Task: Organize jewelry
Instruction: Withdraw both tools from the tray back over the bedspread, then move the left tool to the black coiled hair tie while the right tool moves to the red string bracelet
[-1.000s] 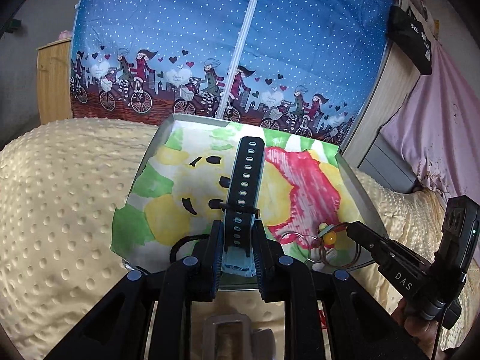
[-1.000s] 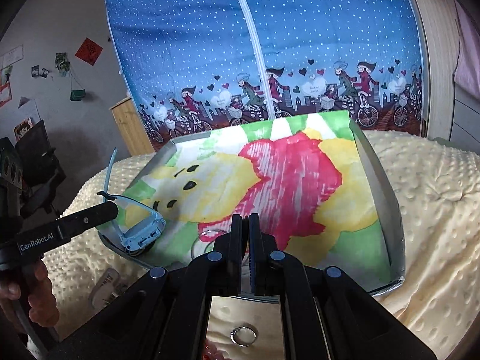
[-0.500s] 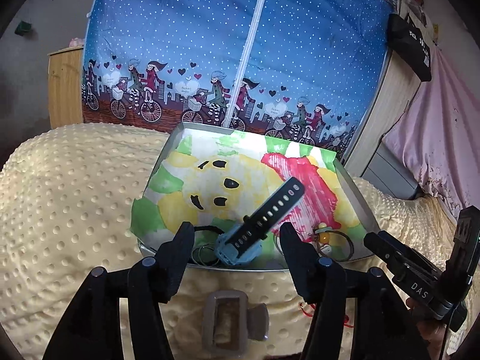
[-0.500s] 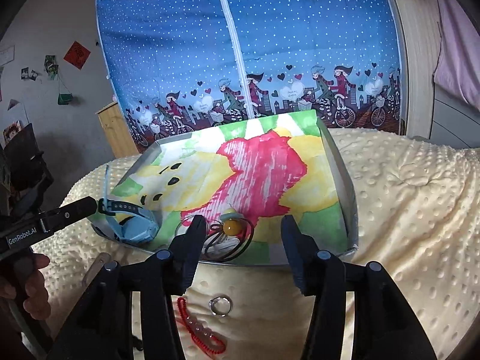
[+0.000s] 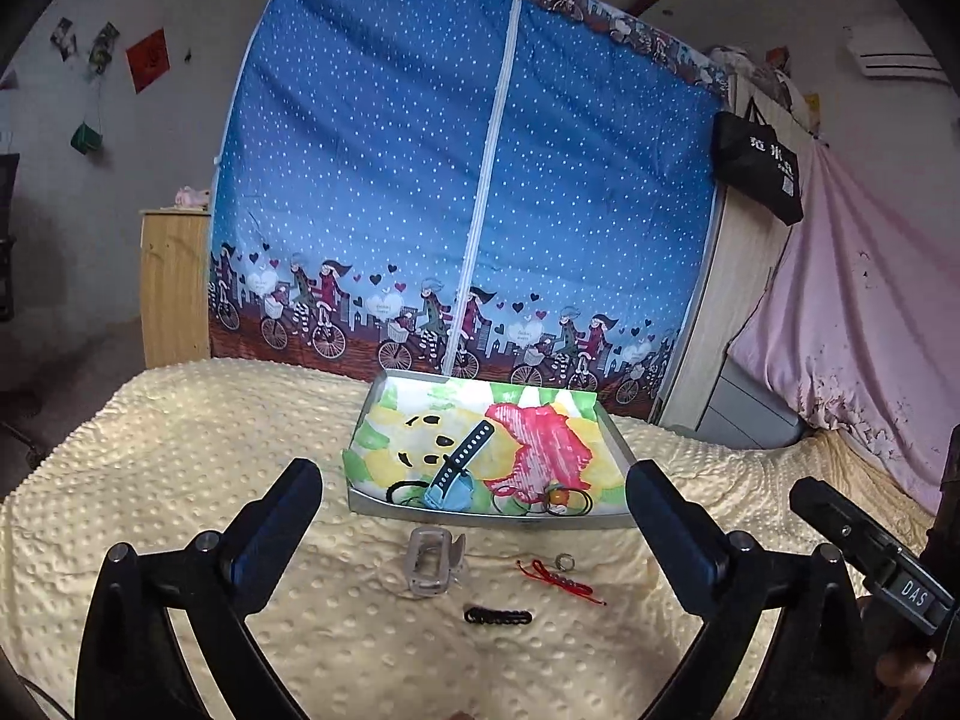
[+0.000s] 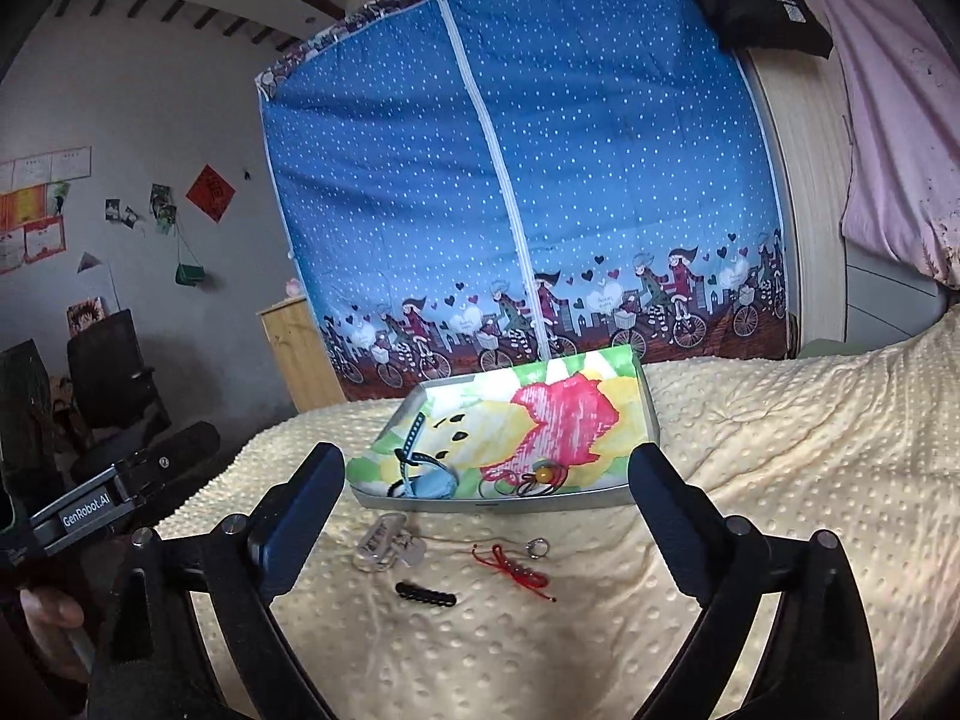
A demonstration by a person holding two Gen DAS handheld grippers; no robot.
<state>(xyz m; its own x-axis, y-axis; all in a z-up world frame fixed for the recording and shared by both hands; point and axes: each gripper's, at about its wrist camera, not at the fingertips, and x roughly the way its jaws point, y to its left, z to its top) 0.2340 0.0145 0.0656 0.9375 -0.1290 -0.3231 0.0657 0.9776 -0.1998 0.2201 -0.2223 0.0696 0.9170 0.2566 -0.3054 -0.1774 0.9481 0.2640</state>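
A tray sits on the bed, with a curtain behind it. In the tray, a watch lies at the near left, its strap running back and rightward; a cluster of rings lies at the near right. On the bed before the tray lie, left to right, a clear buckle, a cord bracelet and a small ring. A dark chain piece lies nearer still. A wooden cabinet stands left of the curtain.
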